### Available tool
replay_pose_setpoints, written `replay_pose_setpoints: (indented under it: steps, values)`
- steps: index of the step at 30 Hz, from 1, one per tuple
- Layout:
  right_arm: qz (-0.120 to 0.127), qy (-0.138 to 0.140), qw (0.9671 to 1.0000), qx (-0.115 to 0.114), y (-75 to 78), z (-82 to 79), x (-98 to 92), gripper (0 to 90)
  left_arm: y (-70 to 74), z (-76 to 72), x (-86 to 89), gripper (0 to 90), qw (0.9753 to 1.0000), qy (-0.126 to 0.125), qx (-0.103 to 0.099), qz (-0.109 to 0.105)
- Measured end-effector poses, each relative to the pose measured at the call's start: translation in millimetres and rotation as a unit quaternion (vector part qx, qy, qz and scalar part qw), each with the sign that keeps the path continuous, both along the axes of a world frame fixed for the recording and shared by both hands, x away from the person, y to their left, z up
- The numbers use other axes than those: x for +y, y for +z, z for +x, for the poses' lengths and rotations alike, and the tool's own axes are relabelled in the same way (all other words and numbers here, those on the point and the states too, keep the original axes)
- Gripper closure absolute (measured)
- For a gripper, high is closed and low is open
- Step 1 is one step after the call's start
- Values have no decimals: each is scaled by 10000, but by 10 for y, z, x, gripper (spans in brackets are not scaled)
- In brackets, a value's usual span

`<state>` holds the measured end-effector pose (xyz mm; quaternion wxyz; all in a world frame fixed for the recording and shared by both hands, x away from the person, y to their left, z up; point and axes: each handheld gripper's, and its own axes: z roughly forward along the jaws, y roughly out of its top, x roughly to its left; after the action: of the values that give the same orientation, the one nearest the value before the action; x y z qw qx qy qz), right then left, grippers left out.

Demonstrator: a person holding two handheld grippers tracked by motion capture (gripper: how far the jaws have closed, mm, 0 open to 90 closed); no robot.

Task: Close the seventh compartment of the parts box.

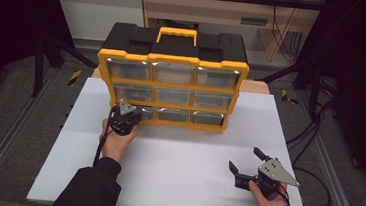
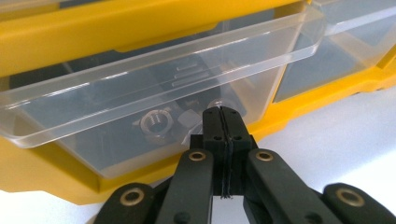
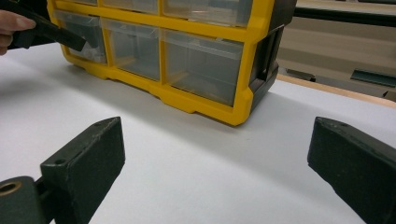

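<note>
Your left tongs are clenched against the clear drawer just ahead of them; its plastic is thin, slick and light, so hook its upper lip. Your right tongs rest released on the counter

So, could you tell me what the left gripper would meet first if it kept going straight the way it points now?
Most likely the clear front wall of the bottom-left drawer of the yellow organizer. The left gripper, jaws shut, points at that wall, with a metal nut lying behind it. Whether the tips already touch is unclear.
</note>
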<state>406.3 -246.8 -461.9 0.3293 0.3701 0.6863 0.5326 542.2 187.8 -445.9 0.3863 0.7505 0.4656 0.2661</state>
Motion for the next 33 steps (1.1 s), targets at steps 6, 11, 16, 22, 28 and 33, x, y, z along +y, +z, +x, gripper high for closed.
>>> replay_pose_setpoints:
  steps: [6,11,16,22,28,33]
  values:
    - [-12,0,10000,14,2,-4,3,41,2,3,6,895,10000,11,-8,8]
    - [-5,2,10000,24,-1,-3,4,41,1,9,3,895,10000,11,-15,15]
    - [3,-1,10000,23,-1,-2,3,42,18,23,5,895,10000,27,-20,3]
    - [2,-1,10000,20,-2,-2,1,41,41,37,3,895,10000,44,-37,1]
    - [30,-19,10000,36,-4,0,-14,41,38,51,-3,895,10000,51,-47,-12]
    - [17,-7,10000,36,-7,1,-8,42,39,63,-5,894,10000,57,-42,10]
